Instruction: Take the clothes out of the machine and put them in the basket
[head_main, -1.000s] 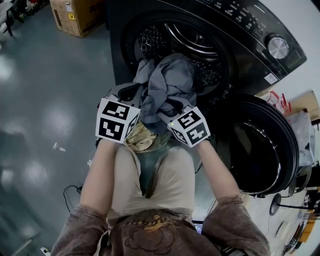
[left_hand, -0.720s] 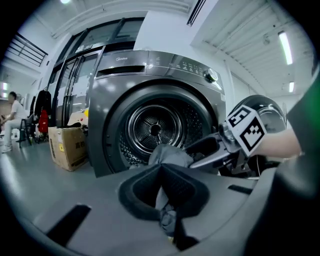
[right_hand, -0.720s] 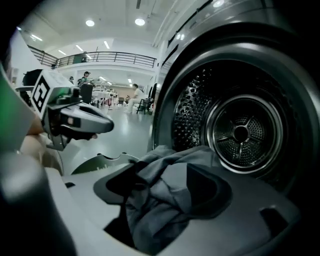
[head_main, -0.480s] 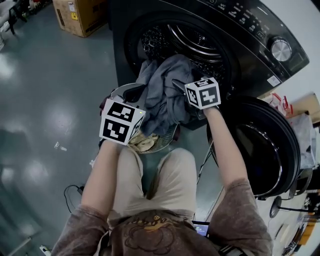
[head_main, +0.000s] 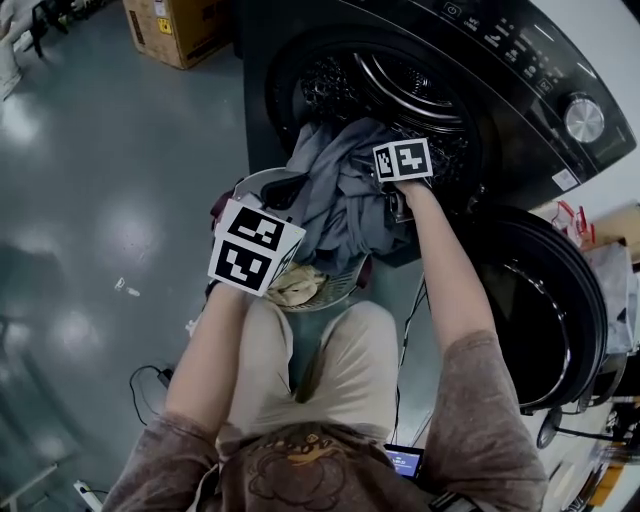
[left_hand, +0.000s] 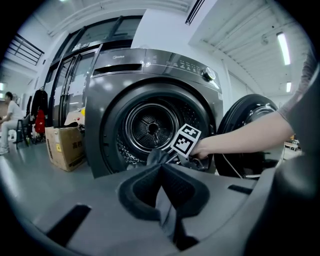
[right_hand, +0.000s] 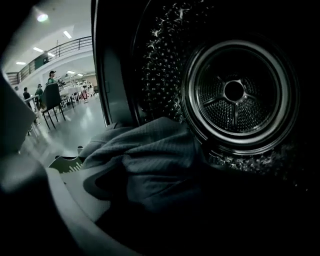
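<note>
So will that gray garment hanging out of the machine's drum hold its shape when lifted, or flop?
Probably floppy: the gray garment drapes in soft folds from the drum down to the basket. Likely light for its bulk, since the cloth looks thin and creased. Its trailing end may drag over the drum's rim instead of lifting clear.

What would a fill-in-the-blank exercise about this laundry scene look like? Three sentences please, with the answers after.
1. The door of the machine stands ____.
2. The left tongs are shut on the ____ garment that hangs out of the drum.
3. The beige cloth lies in the ____ below the drum's mouth.

Missing words: open; grey; basket.
</note>
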